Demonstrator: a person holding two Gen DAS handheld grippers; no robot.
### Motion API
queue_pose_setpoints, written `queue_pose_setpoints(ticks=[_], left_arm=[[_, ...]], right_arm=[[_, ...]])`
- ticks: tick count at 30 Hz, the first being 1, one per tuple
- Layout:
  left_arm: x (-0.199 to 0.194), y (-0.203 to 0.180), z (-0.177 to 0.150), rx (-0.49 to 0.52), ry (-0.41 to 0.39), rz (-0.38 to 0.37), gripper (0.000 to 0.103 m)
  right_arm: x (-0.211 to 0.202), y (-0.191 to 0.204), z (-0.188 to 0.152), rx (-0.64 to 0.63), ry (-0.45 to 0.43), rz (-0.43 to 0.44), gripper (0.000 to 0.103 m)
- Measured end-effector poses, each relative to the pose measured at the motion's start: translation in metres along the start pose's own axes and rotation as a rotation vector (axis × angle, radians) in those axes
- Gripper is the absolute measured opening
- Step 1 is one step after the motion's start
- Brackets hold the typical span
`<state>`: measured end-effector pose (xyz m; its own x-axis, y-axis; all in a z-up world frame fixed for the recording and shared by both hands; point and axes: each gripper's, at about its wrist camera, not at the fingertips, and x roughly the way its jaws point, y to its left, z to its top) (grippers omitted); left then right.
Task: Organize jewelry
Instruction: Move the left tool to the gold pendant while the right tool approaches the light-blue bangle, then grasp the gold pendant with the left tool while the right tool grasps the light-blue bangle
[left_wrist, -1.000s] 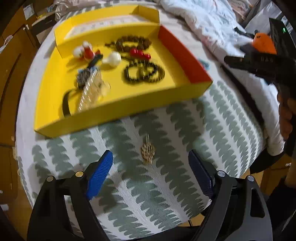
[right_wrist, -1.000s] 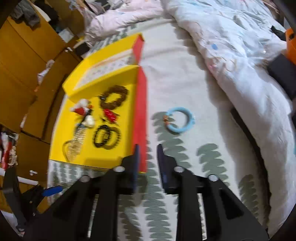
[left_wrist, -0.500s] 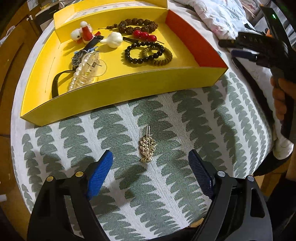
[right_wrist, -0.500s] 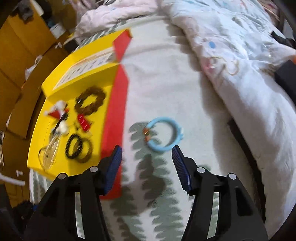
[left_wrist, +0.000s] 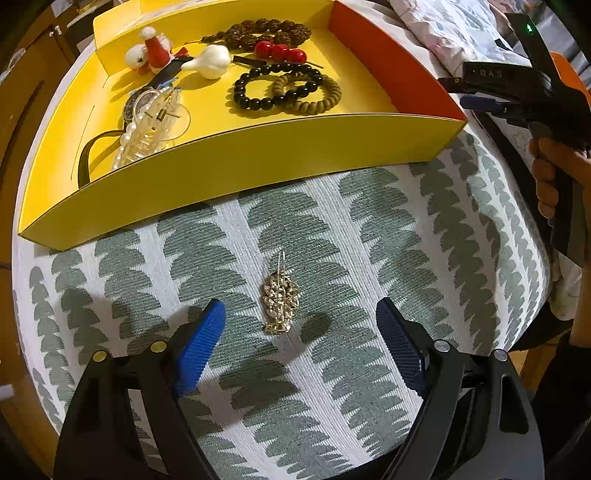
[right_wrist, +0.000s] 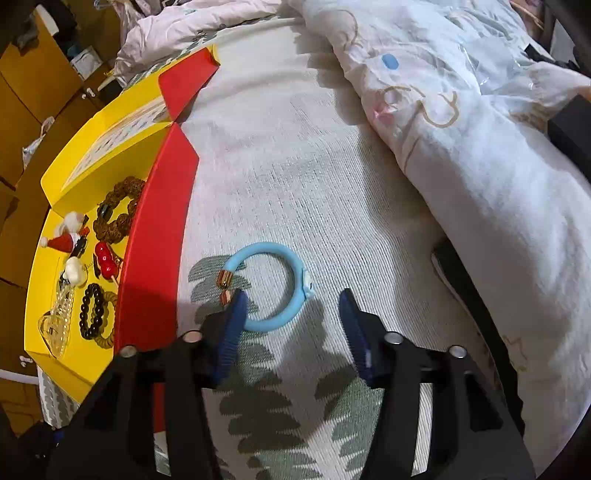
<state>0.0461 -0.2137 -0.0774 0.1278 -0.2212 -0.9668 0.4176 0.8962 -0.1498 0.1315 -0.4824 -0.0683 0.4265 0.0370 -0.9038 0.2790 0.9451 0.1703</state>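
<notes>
A gold brooch (left_wrist: 280, 301) lies on the leaf-patterned cloth in front of the yellow tray (left_wrist: 236, 155). My left gripper (left_wrist: 301, 314) is open, low over the cloth, its blue pads either side of the brooch. A light blue bangle (right_wrist: 271, 286) lies on the cloth right of the tray's red wall (right_wrist: 155, 236). My right gripper (right_wrist: 293, 301) is open, its jaws around the bangle's near edge. The tray holds bead bracelets (left_wrist: 284, 90), red beads (left_wrist: 280, 51), a pearl clip (left_wrist: 147, 125) and small figures (left_wrist: 151, 50).
A rumpled white duvet (right_wrist: 461, 122) lies to the right of the bangle. The right gripper and the hand holding it show at the right edge of the left wrist view (left_wrist: 546, 110). Wooden cabinets (right_wrist: 33, 85) stand beyond the tray.
My left gripper moved closer and lower over the brooch. My right gripper opened from nearly shut, moved right from the tray wall and came down around the blue bangle.
</notes>
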Motion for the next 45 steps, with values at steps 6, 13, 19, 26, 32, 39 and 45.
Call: queue_pose_setpoints(ticks=[6, 13, 19, 26, 32, 39, 45], left_arm=[[0.003, 0.007, 0.005, -0.027, -0.015, 0.000, 0.082], [-0.001, 0.009, 0.007, -0.054, -0.036, -0.001, 0.079], [-0.001, 0.009, 0.007, -0.064, -0.030, -0.025, 0.071], [0.012, 0.007, 0.003, -0.060, -0.003, -0.023, 0.055], [0.025, 0.013, 0.003, -0.078, 0.013, -0.006, 0.054], [0.036, 0.013, -0.001, -0.081, 0.013, 0.003, 0.047], [0.043, 0.022, 0.006, -0.080, 0.009, 0.013, 0.034]], right_arm=[[0.009, 0.002, 0.005, -0.003, 0.011, -0.006, 0.041], [0.013, 0.003, 0.009, 0.010, -0.004, -0.031, 0.037], [0.023, 0.005, 0.010, 0.008, 0.023, -0.036, 0.034], [0.024, 0.001, 0.011, 0.024, 0.016, -0.025, 0.033], [0.026, -0.001, 0.011, 0.025, 0.015, -0.030, 0.030], [0.028, 0.002, 0.010, 0.012, 0.011, -0.049, 0.022], [0.029, 0.000, 0.010, 0.007, 0.016, -0.054, 0.016]])
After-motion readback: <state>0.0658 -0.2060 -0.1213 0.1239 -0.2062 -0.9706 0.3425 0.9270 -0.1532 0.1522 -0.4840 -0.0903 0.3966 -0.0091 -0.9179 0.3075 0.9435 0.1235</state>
